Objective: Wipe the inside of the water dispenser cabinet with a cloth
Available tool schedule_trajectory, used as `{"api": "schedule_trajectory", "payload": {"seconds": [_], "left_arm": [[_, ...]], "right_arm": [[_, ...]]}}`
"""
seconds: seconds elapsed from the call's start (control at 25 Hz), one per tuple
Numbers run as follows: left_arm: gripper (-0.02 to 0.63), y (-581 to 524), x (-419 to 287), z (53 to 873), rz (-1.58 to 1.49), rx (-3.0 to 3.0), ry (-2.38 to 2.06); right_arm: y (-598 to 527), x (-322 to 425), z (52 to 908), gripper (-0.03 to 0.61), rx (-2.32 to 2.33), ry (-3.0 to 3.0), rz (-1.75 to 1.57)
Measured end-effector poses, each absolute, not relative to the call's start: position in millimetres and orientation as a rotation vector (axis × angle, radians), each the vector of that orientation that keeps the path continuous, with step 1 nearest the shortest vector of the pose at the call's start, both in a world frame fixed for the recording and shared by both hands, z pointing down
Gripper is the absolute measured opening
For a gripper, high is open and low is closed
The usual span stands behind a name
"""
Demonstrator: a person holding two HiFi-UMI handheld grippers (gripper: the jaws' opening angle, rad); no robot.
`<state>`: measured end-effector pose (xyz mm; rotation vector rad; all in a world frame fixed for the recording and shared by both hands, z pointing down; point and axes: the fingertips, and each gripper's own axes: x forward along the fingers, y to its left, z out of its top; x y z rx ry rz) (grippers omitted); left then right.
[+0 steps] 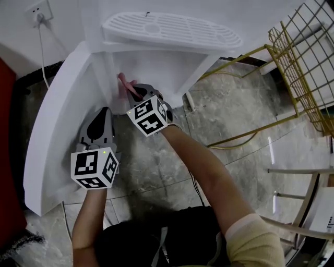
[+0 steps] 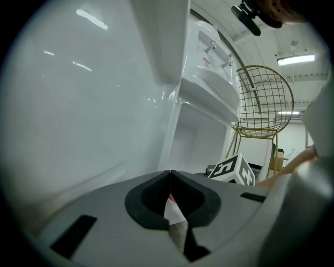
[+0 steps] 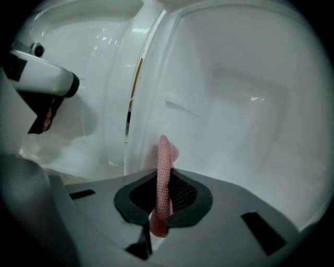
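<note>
The white water dispenser [image 1: 172,28] stands with its lower cabinet [image 1: 151,68] open and its door [image 1: 52,130] swung out to the left. My right gripper [image 1: 133,93] reaches into the cabinet mouth, shut on a pink cloth [image 1: 125,82]. In the right gripper view the cloth [image 3: 164,161] stands up as a folded strip between the jaws of the right gripper [image 3: 164,180], close to the white inner wall [image 3: 245,104]. My left gripper [image 1: 102,119] sits beside the door's inner face, shut [image 2: 170,174] with nothing held. The cabinet opening [image 2: 198,141] shows ahead of it.
A gold wire chair [image 1: 308,68] stands to the right of the dispenser, its legs on the grey stone floor [image 1: 229,114]. A wall socket with a cable [image 1: 39,11] is at the top left. A red surface [image 1: 5,130] borders the left edge.
</note>
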<state>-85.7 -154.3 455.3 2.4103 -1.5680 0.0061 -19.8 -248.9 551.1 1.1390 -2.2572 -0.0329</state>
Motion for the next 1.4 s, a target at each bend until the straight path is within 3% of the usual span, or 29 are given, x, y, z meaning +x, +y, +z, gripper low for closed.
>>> {"api": "schedule_trajectory", "payload": {"seconds": [0.52,1.4], "left_arm": [[0.014,-156,-83,463,0.035,2.428,-1.559],[0.015,-152,-72,458,0.047,2.457,-1.528]], "right_arm": [[-259,-29,576,0.028,1.034,-2.144,-0.143],[-275,78,580,0.028,1.441,-1.814,0.05]]}}
